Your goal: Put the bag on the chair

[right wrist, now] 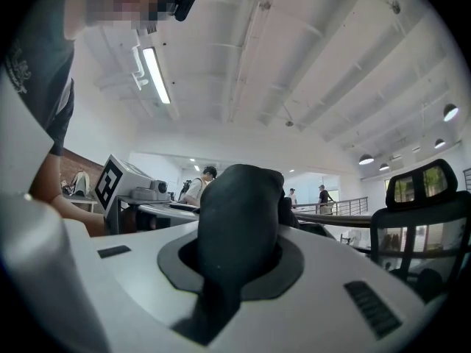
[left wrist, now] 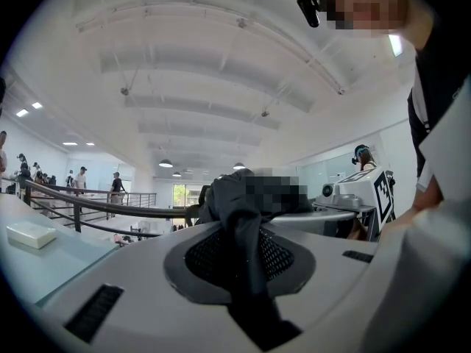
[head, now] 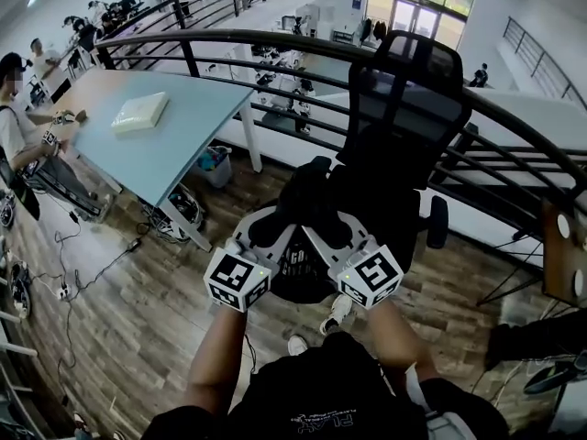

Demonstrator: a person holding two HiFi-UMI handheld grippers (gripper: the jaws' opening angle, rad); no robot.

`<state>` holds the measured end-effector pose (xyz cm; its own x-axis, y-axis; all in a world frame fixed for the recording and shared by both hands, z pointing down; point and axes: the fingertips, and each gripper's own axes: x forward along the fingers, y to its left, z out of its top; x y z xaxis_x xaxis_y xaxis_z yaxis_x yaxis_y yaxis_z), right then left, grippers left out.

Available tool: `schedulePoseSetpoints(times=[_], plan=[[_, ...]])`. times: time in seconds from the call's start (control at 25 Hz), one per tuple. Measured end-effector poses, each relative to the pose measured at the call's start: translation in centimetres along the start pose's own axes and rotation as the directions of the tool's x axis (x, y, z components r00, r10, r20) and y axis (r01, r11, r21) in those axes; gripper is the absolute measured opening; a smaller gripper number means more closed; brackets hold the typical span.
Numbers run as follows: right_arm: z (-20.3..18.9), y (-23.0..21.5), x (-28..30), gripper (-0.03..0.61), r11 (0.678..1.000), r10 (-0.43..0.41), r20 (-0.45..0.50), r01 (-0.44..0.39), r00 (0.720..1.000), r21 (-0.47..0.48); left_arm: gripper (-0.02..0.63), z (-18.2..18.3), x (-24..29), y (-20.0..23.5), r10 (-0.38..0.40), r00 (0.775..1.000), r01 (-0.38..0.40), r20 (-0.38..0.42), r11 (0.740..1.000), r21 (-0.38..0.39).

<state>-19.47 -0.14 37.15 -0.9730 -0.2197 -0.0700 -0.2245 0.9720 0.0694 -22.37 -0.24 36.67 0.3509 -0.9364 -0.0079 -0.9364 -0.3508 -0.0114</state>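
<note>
ok, both tongs are clamped on the soft black fabric bag [head: 307, 211]: left gripper [head: 273, 236] pinches a strap at its 8 o'clock edge, right gripper [head: 321, 236] a bunched fold at 4 o'clock. bag is slung between them, black mesh office chair [head: 408, 108] at 1 o'clock. suggest: keep both grippers level, carry over the seat, lower till it rests, release together.

The soft black bag [head: 307, 204] hangs crumpled, its fabric pinched on either side by the left tool [head: 268, 230] and the right tool [head: 337, 230], just before the upright black mesh-backed chair [head: 415, 90] with headrest and armrests.
</note>
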Motion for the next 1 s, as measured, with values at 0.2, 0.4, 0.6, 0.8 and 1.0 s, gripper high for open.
schedulePoseSetpoints(times=[0.2,0.4,0.6,0.8,1.0], plan=[[-1.2,-3.3,0.9,0.066,1.0,-0.016,-0.001,0.016,1.0,-0.006,0.087,-0.9,3.3,1.2,-0.027,1.0,0.027,-0.011,1.0,-0.01],[-0.3,-7.5,1.9,0.066,0.999,-0.037,-0.011,0.037,0.999,-0.008,0.087,0.3,7.4,2.7,-0.066,0.998,0.066,-0.003,0.998,-0.009],[-1.2,-10.9,2.3,0.066,0.999,-0.053,-0.018,0.053,0.998,0.008,0.087,-0.3,10.8,3.6,-0.088,0.996,0.088,-0.024,0.996,-0.01],[-1.0,-15.6,2.4,0.066,0.998,-0.065,-0.023,0.066,0.998,0.018,0.087,0.1,15.5,4.2,-0.109,0.993,0.108,-0.039,0.994,-0.02],[-1.6,-20.1,2.0,0.066,0.997,-0.077,-0.034,0.078,0.996,0.028,0.087,-0.2,20.1,4.6,-0.13,0.991,0.128,-0.044,0.991,-0.037]])
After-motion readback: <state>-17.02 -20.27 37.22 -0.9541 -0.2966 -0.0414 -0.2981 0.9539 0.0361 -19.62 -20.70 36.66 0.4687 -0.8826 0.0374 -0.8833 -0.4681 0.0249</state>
